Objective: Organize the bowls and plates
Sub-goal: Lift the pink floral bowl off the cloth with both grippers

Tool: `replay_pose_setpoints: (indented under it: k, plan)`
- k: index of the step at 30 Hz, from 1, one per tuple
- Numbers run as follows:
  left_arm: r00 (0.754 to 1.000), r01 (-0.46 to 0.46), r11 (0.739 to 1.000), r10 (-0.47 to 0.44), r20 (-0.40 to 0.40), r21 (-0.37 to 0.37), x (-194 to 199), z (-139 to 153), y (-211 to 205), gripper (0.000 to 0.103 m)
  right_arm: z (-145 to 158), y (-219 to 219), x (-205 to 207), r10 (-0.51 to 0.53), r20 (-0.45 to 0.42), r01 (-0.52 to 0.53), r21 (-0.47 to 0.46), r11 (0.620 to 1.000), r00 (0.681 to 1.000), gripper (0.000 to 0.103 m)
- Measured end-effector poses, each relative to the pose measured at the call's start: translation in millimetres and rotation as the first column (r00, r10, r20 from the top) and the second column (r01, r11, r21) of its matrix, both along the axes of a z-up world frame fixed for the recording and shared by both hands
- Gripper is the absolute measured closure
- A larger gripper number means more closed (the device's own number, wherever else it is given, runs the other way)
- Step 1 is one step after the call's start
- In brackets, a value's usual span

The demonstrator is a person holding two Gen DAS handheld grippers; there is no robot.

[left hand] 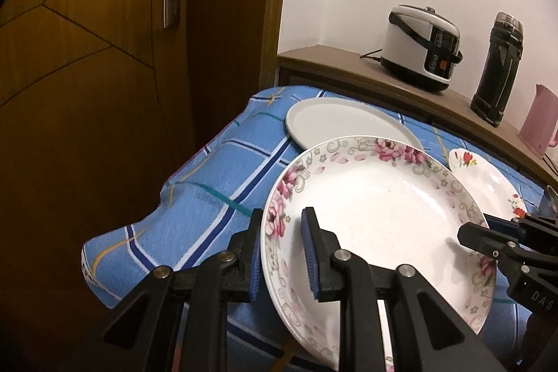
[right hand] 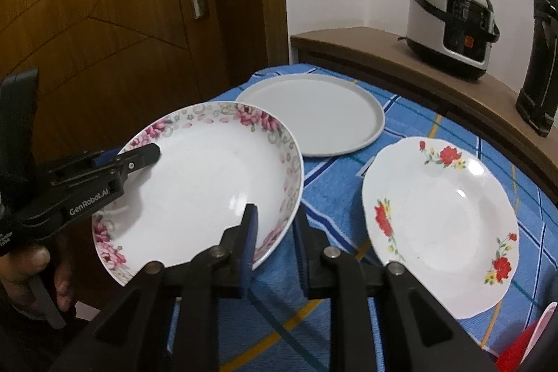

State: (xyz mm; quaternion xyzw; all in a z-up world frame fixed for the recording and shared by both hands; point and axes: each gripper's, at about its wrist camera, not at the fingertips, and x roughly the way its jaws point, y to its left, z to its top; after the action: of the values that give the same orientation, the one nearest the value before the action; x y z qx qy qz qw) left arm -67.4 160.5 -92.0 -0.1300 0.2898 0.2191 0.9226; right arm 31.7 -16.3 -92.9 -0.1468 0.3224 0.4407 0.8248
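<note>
A white plate with pink flowers [left hand: 376,204] [right hand: 202,183] hangs tilted above the blue checked tablecloth [left hand: 209,180] [right hand: 334,190], held from two sides. My left gripper [left hand: 282,253] [right hand: 146,156] is shut on its left rim, one pad inside the plate and one outside. My right gripper [right hand: 275,232] [left hand: 481,232] is shut on the opposite rim in the same way. A plain grey plate [left hand: 341,121] [right hand: 314,114] lies flat on the cloth behind it. A white plate with red flowers [left hand: 488,180] [right hand: 439,225] lies to the right.
A wooden shelf behind the table carries a rice cooker [left hand: 418,47] [right hand: 450,23], a black flask [left hand: 498,65] [right hand: 537,68] and a pink kettle [left hand: 537,121]. A wooden door [left hand: 87,58] stands left of the table. A hand [right hand: 31,271] grips the left tool.
</note>
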Motion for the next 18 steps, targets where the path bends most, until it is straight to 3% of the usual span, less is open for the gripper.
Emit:
replay_pose_setpoints:
  k: [18]
  plan:
    - [0.997,0.018,0.999,-0.021,0.069,0.047,9.3,33.4,-6.7,0.079,30.0,-10.2,6.9,-0.020,0.056,0.016,0.069,0.997,0.998,0.083]
